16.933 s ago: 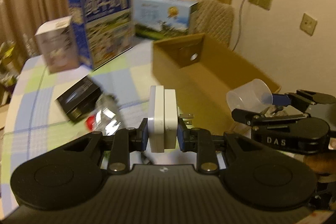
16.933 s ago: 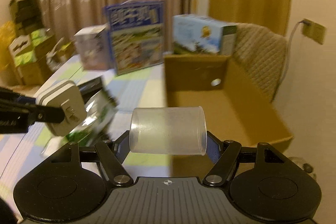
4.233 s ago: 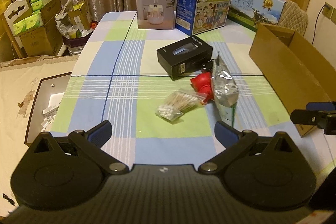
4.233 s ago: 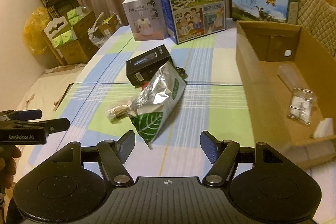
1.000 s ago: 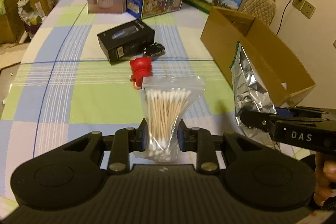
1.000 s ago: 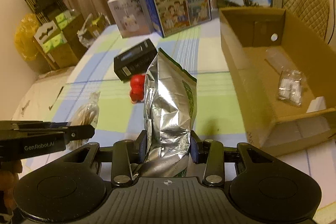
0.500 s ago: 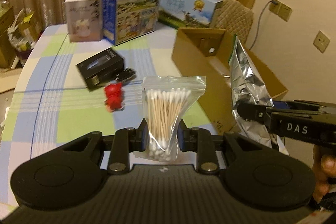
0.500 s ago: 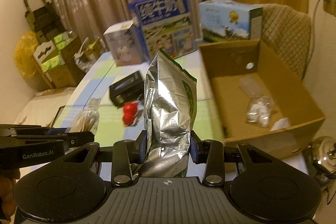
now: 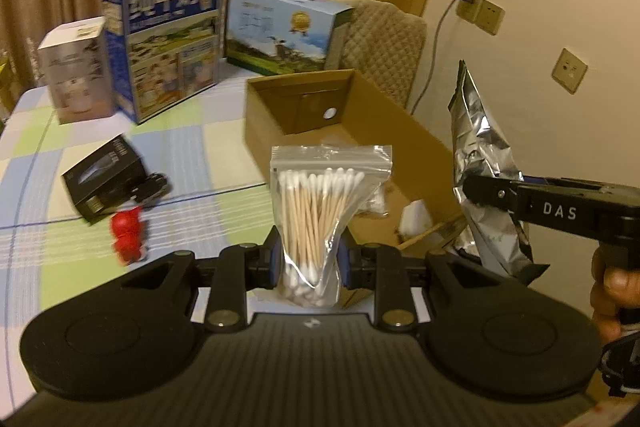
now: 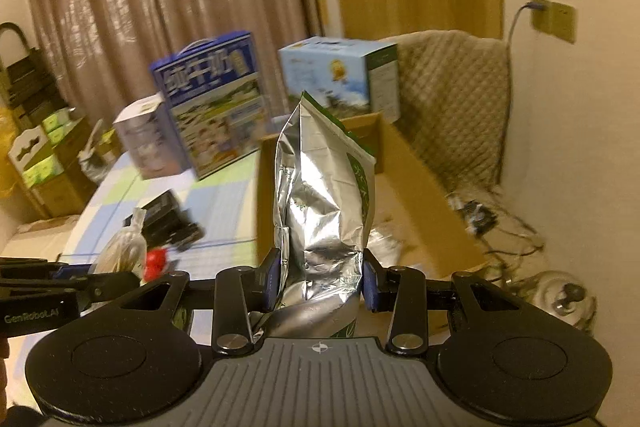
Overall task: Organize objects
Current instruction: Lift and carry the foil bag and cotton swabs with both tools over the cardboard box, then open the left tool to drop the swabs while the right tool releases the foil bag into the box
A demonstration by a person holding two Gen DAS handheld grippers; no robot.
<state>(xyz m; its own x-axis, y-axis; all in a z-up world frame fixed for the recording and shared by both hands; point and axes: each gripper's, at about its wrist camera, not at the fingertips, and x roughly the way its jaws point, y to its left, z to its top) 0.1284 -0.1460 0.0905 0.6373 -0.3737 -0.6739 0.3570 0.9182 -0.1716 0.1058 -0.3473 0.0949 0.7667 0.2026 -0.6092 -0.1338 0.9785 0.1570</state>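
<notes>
My left gripper (image 9: 308, 259) is shut on a clear zip bag of cotton swabs (image 9: 320, 211), held upright above the table near the front of the open cardboard box (image 9: 416, 131). My right gripper (image 10: 320, 283) is shut on a silver foil pouch (image 10: 324, 211) with a green label, held upright in front of the same box (image 10: 432, 195). The pouch also shows in the left wrist view (image 9: 480, 163), to the right of the box. The swab bag shows at the left in the right wrist view (image 10: 124, 247). Small packets lie inside the box.
A black box (image 9: 104, 183), a red toy (image 9: 128, 235) and a small dark object (image 9: 154, 185) lie on the checked tablecloth (image 9: 200, 163). A white carton (image 9: 74, 75), a blue milk carton (image 9: 164, 39) and a light blue carton (image 9: 284, 31) stand at the back. A quilted chair (image 9: 384, 43) stands behind the box.
Both grippers have moved right and forward toward the cardboard box, still holding the swab bag and the pouch. The box now lies straight ahead of both.
</notes>
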